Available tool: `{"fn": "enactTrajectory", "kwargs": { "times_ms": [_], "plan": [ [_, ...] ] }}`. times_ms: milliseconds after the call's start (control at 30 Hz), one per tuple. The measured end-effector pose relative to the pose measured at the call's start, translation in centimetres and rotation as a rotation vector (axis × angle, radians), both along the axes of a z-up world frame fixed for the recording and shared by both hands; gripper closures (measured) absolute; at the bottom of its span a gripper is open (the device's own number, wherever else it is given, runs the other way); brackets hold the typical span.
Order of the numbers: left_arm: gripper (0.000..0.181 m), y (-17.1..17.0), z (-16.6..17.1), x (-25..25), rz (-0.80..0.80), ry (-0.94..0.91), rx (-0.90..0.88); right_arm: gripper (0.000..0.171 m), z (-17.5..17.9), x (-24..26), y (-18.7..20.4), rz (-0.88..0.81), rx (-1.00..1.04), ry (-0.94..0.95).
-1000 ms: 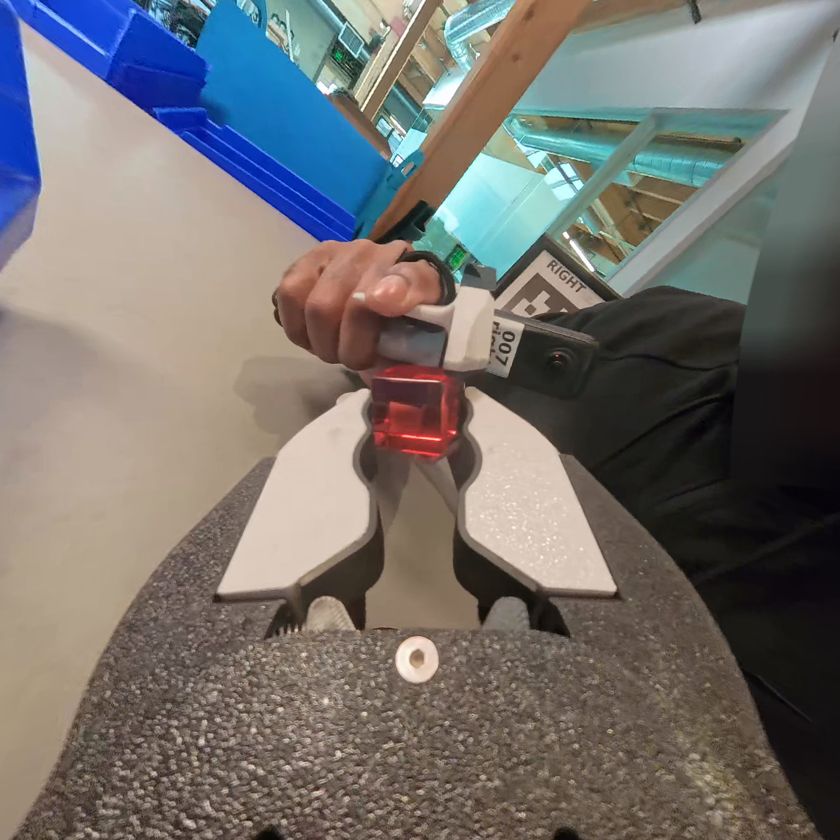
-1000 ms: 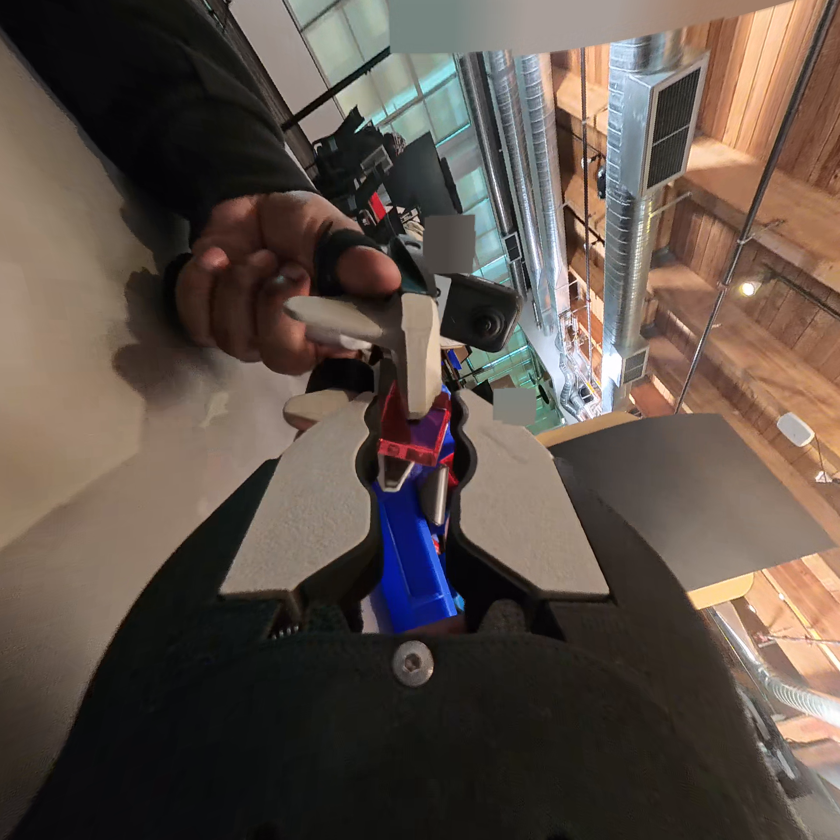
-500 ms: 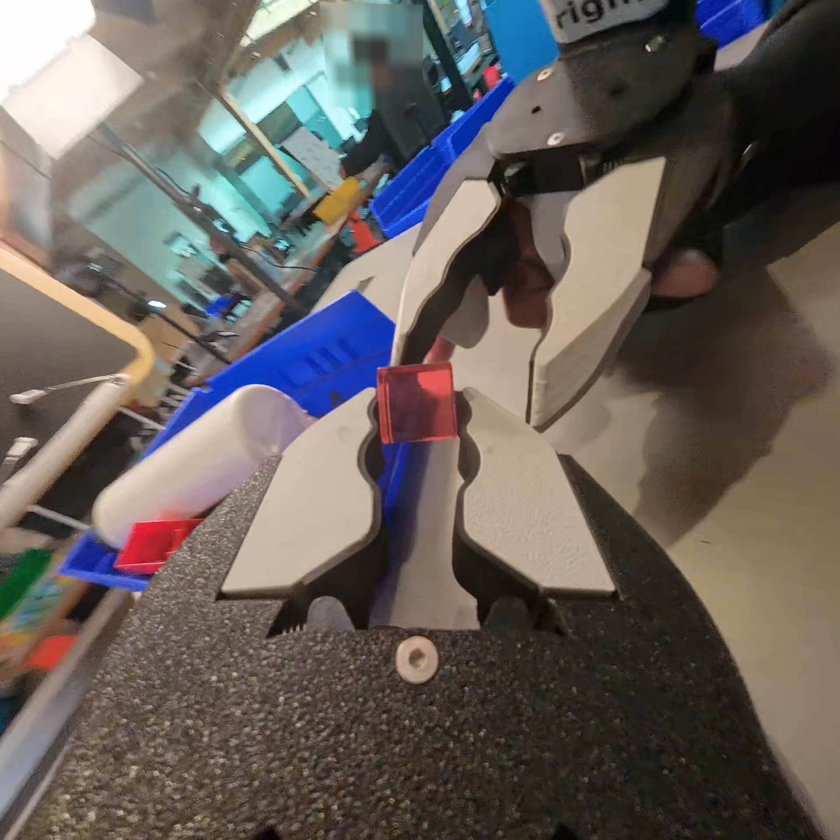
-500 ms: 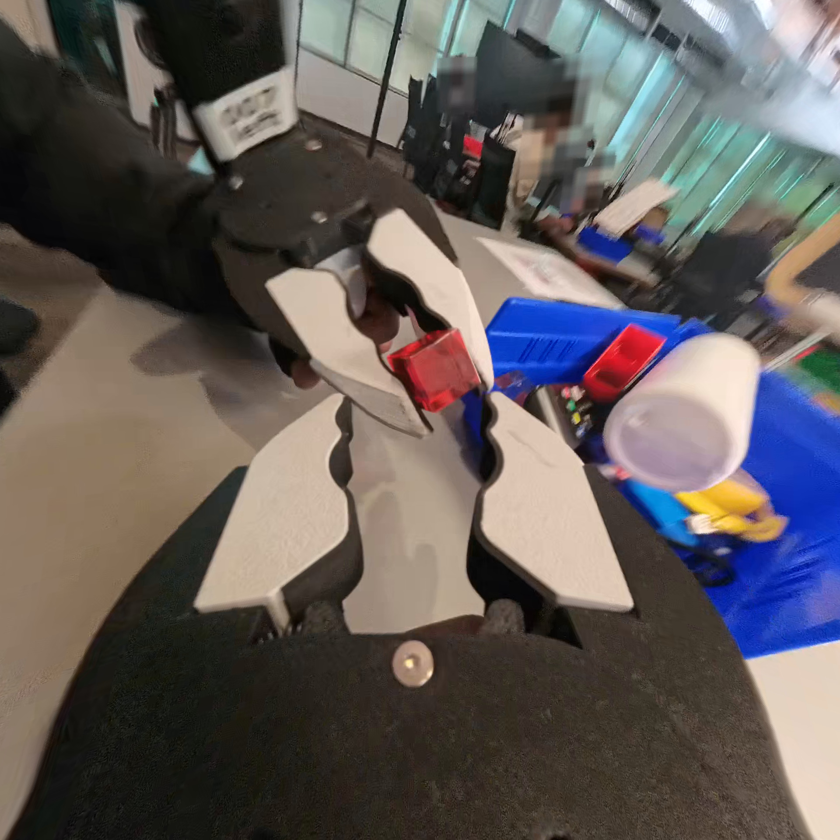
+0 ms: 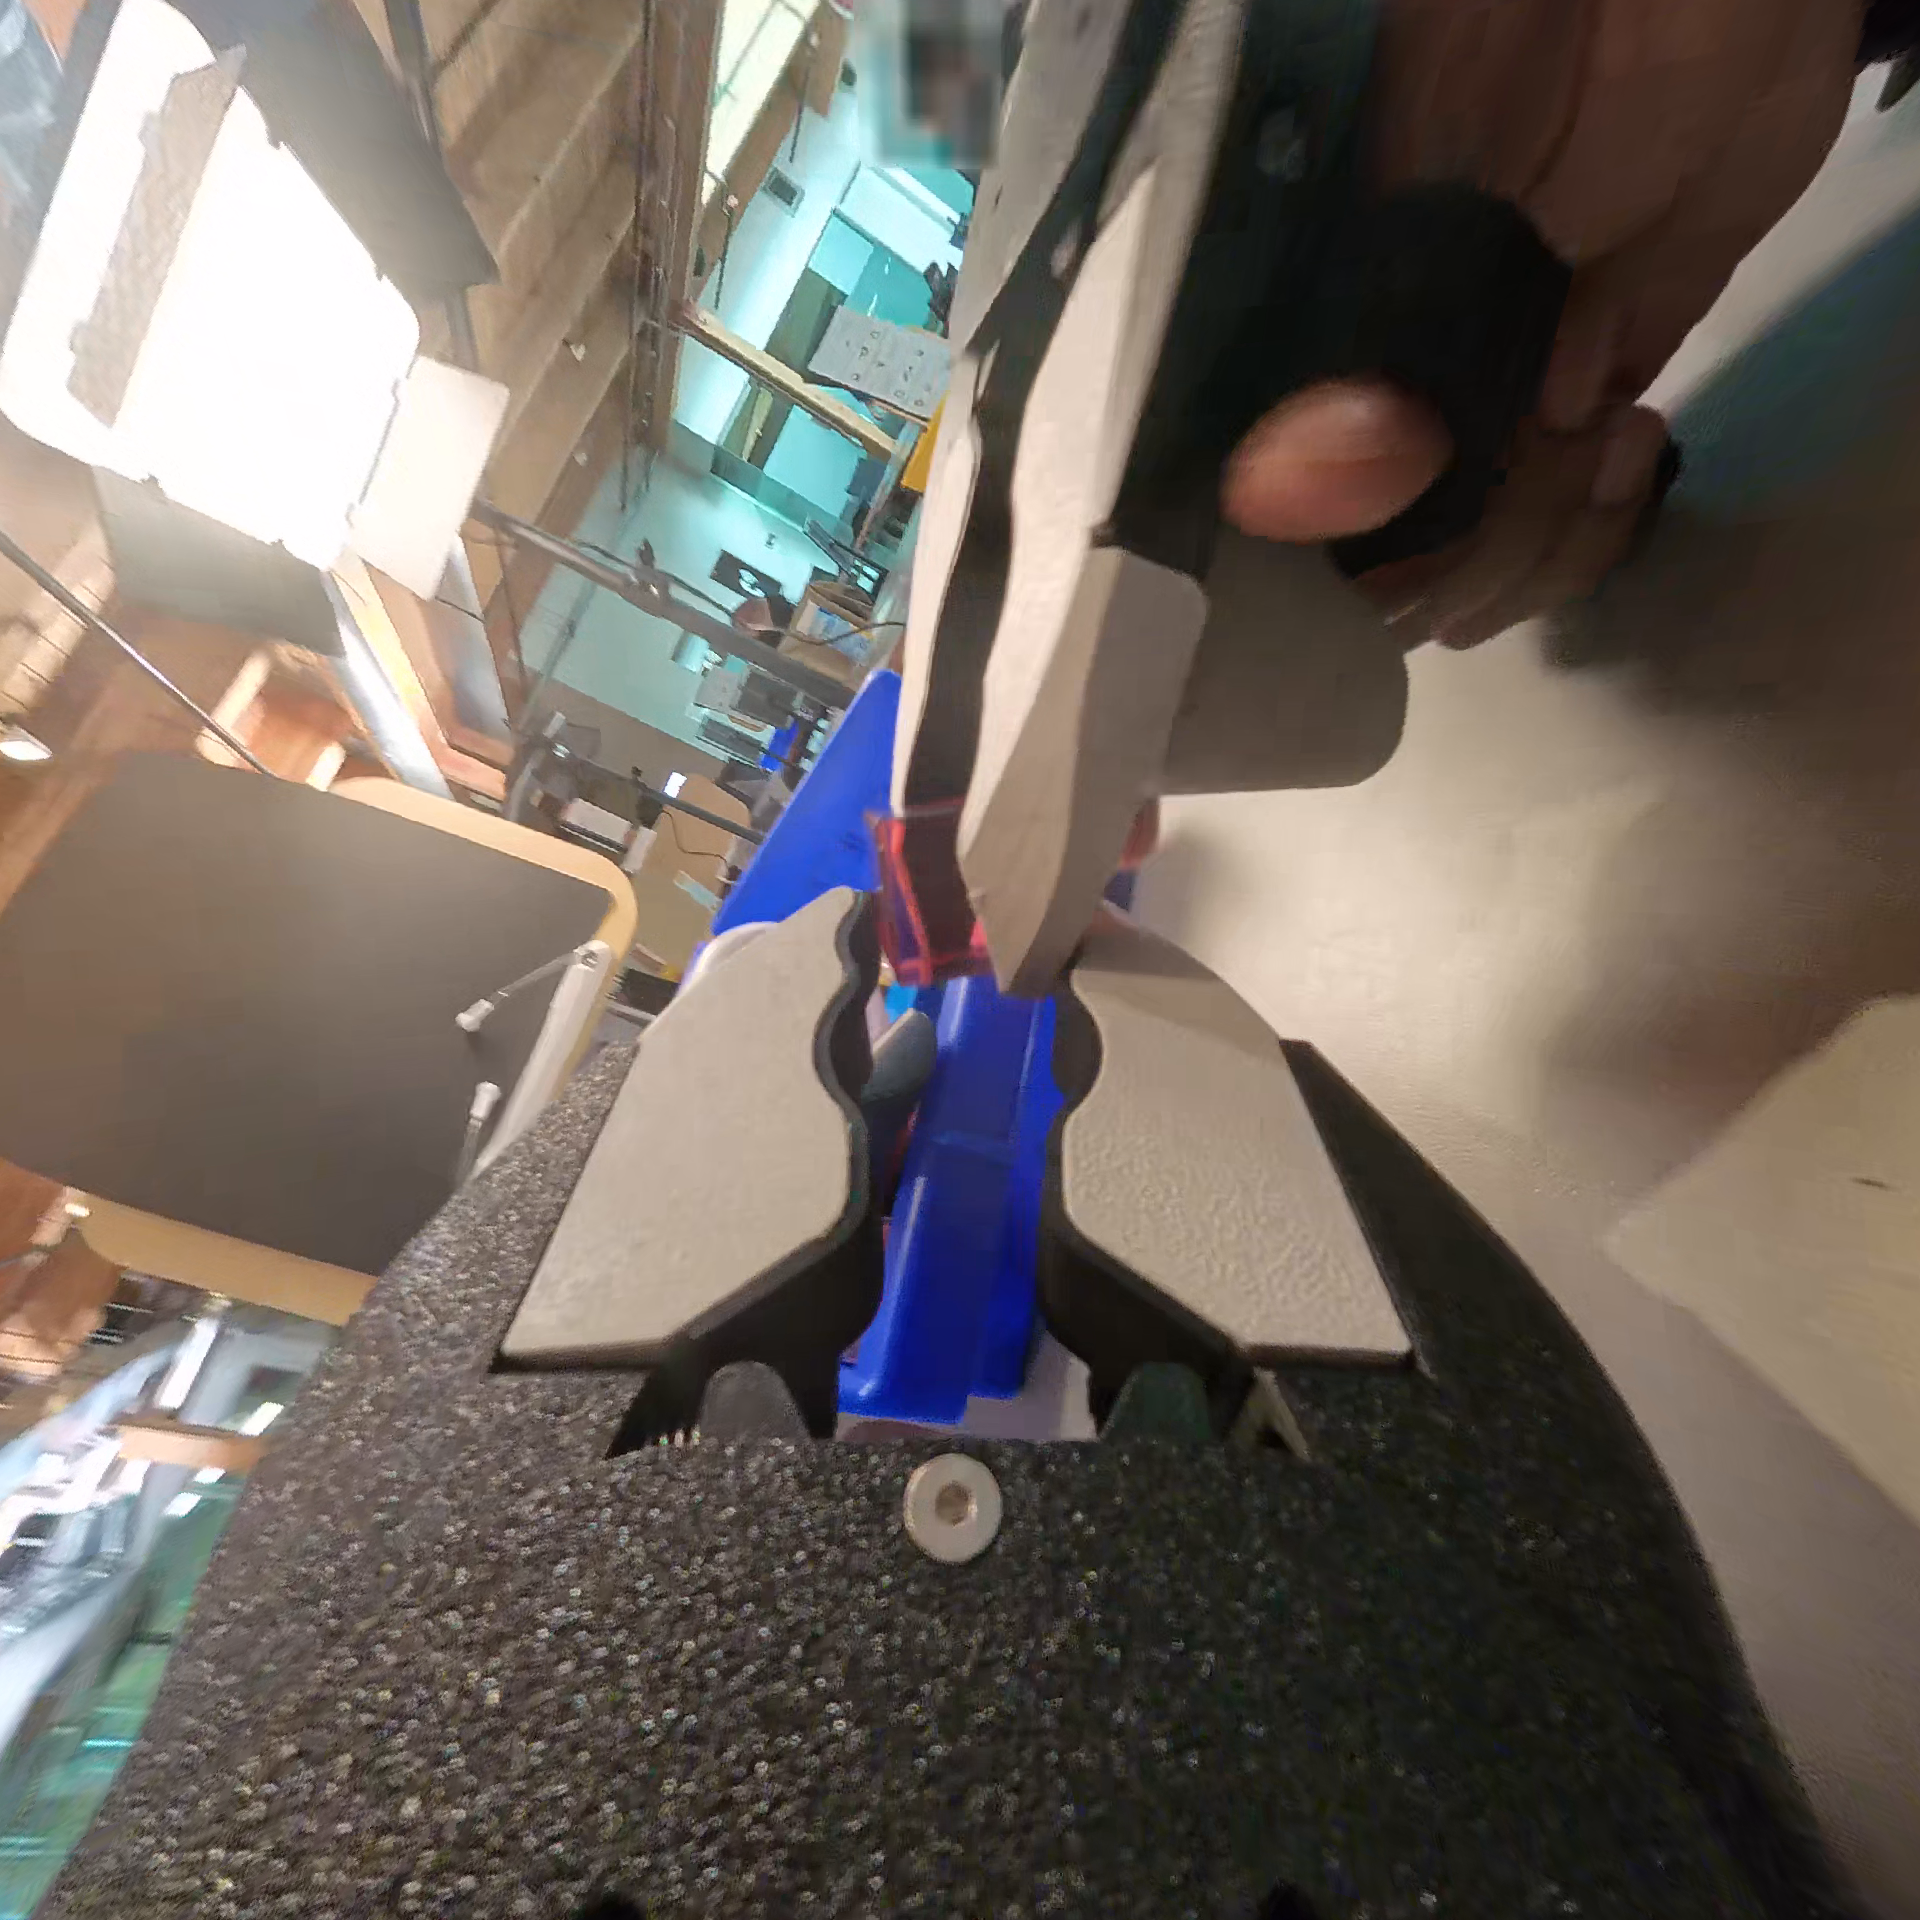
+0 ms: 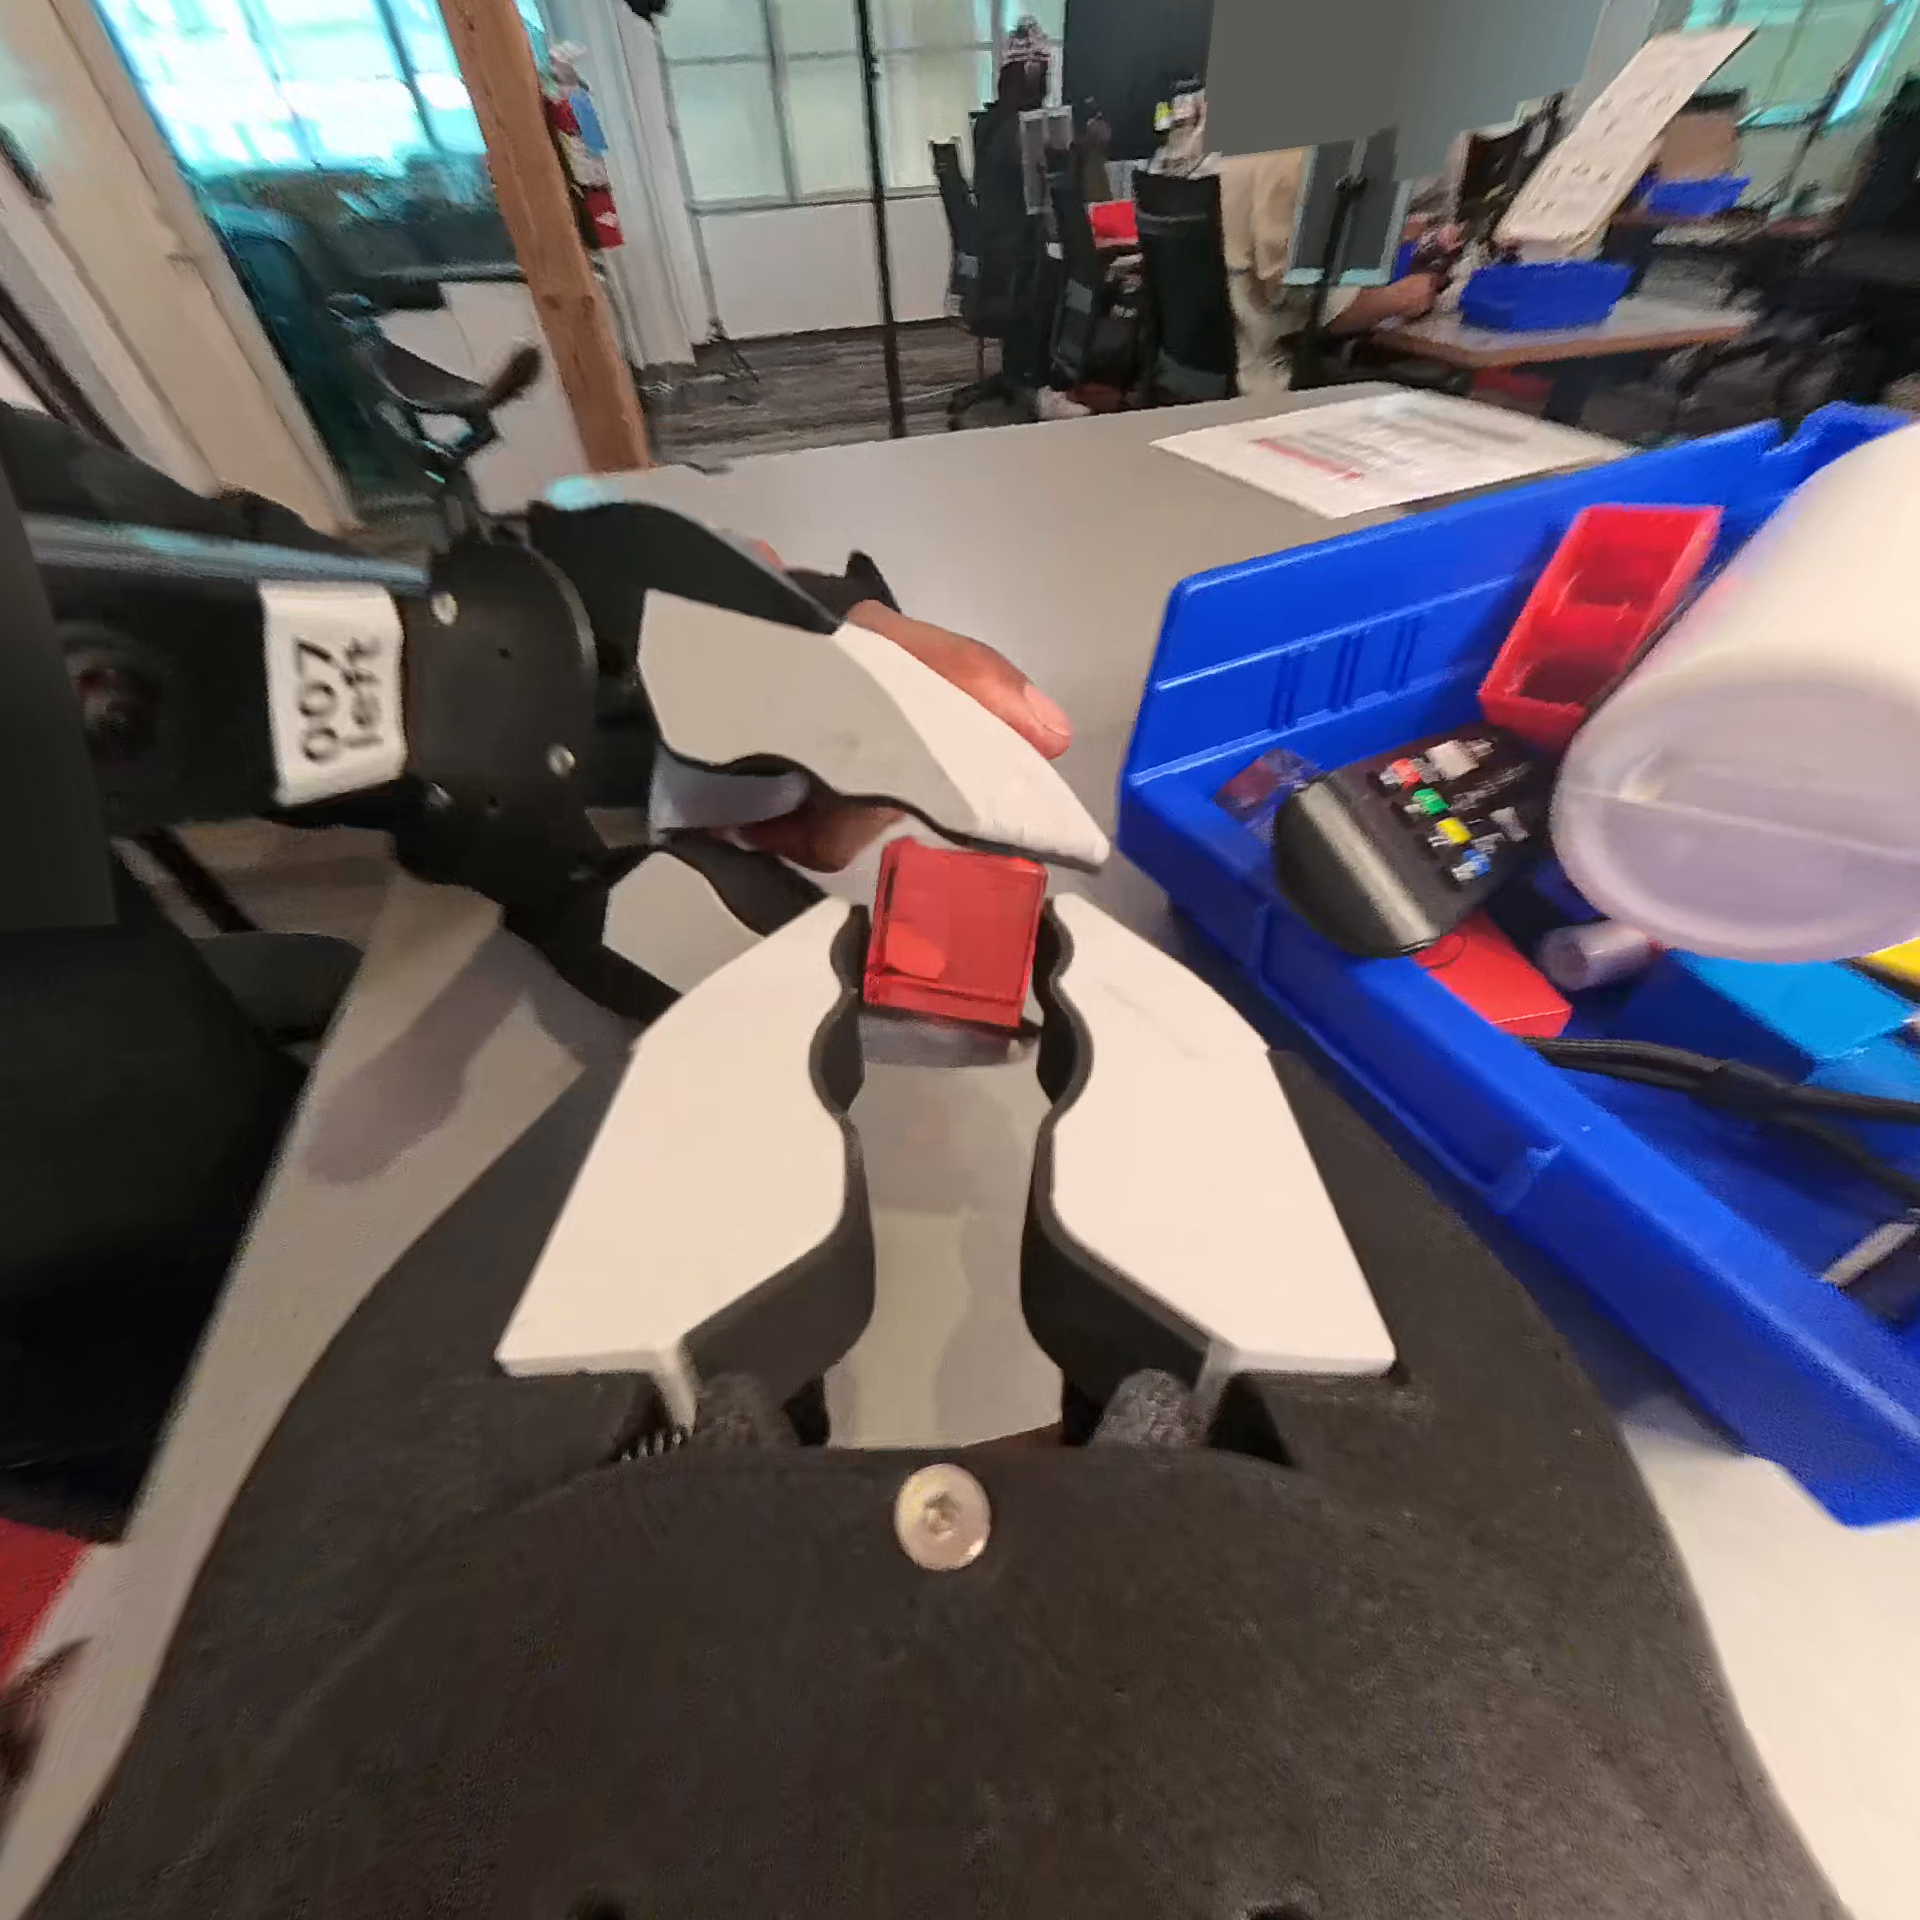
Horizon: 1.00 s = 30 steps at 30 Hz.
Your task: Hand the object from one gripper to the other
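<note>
Red translucent cube, held aloft

Each gripper had a body clad in coarse black foam, with one silver screw set at its middle just behind the fingers. The right gripper carried two flat pale-grey fingers with wavy, black-edged inner faces. The left gripper was built alike, its fingers a duller grey. Behind the left gripper's fingers sat a black housing with small screws and a white label. The person wore a black sleeve.
</note>
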<state>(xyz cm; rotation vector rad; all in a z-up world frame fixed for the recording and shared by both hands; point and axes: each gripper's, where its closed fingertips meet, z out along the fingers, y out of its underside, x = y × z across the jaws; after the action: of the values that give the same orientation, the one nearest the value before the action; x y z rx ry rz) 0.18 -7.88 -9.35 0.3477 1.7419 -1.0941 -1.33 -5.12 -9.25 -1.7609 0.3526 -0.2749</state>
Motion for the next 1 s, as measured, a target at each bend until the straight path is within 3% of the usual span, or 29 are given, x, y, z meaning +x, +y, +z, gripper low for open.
{"fn": "enactTrajectory", "kwargs": {
  "times_ms": [133,233,333,400,567,800,900,1000],
  "plan": [
    [0.151,0.5,-1.4,1.3,0.008,0.281,-0.032,0.142,0.2,1.7,-1.8,-0.160,-0.217,-0.384],
    [0.150,0.9,-1.1,1.7,-0.034,0.575,-0.152,0.143,-0.1,3.0,-3.1,-0.274,-0.439,-0.669],
    [0.144,0.6,-0.8,0.5,-0.165,0.939,-0.242,0.143,-0.7,3.2,-3.2,-0.294,-0.541,-0.777],
    [0.140,0.6,-0.3,0.3,-0.206,1.050,-0.300,0.142,-1.0,3.0,-2.8,-0.284,-0.555,-0.799],
    [0.139,-0.1,-1.2,-0.6,-0.218,1.087,-0.267,0.143,-1.2,2.8,-2.5,-0.305,-0.598,-0.887],
    [0.145,-0.7,-1.9,-1.2,-0.181,1.001,-0.199,0.143,-1.1,1.8,-1.4,-0.277,-0.605,-1.004],
    [0.151,-0.6,-1.9,-0.9,-0.159,0.888,-0.177,0.142,-1.3,1.8,-1.4,-0.255,-0.576,-0.961],
    [0.152,-0.1,-1.5,0.2,-0.085,0.657,-0.148,0.134,-1.8,2.1,-1.7,-0.224,-0.485,-0.773]
  ]
}}
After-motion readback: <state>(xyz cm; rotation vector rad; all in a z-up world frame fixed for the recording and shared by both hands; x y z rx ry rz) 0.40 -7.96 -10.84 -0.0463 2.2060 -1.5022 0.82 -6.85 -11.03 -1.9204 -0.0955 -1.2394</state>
